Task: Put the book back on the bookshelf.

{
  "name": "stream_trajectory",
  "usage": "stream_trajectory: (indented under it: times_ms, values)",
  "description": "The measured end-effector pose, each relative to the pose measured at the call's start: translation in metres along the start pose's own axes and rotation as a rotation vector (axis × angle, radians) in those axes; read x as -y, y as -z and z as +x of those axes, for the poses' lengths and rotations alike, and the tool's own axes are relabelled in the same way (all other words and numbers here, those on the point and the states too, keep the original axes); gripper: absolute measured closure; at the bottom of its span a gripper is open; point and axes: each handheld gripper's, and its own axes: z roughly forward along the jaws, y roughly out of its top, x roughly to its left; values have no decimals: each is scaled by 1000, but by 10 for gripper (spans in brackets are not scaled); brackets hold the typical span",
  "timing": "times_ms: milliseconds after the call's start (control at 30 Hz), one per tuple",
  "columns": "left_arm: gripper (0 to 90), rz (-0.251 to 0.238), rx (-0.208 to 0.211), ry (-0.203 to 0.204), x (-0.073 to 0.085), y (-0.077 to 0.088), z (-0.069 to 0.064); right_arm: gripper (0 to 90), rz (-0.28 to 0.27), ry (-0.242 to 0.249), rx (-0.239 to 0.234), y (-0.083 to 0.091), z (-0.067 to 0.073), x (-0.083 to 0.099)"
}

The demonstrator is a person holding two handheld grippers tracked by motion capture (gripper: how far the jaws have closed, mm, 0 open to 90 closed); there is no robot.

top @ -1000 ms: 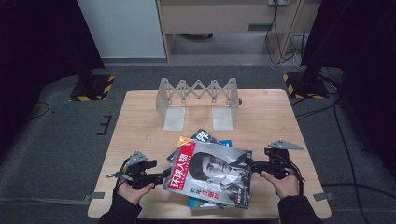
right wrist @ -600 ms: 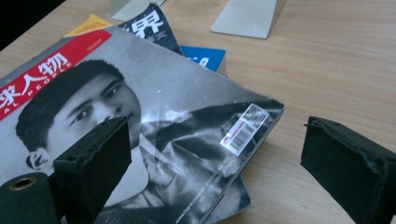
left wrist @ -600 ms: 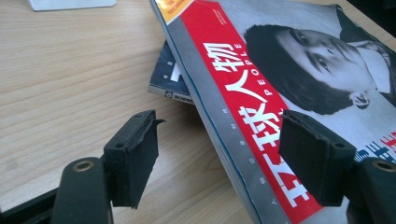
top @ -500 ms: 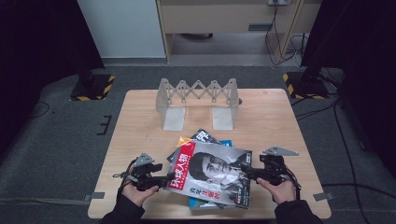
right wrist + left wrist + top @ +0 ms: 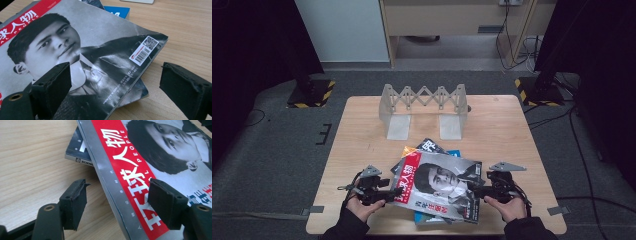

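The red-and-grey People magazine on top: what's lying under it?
Under the People magazine lie at least two more: a dark-covered one poking out at its far edge and a blue one beside that. Their covers are mostly hidden, and any further ones underneath cannot be seen.

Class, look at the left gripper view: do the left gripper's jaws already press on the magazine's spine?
No: the left gripper straddles the magazine spine, one jaw clearly off it.

We see a wooden tabletop [image 5: 512, 125] on grey carpet [image 5: 277, 160], a white panel [image 5: 342, 30] and wooden cabinet [image 5: 452, 17] behind, dark sides.
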Motion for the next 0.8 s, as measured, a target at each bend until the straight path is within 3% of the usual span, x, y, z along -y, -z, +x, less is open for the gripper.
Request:
stream_trajectory:
  times_ms: [267, 467, 633, 667, 800]
  values:
    - [303, 14, 45, 35, 1, -6, 0, 103, 24, 18, -2, -6, 2, 3]
    - [300, 30, 84, 28, 0, -11, -3, 101, 41, 22, -9, -10, 4, 4]
    - [296, 40, 104, 55, 0, -13, -1, 98, 45, 10, -28, -13, 5, 5]
    - [296, 47, 121, 75, 1, -14, 0, 97, 42, 11, -31, -13, 5, 5]
    - [296, 58, 150, 95, 1, -17, 2, 93, 43, 4, -37, -15, 4, 5]
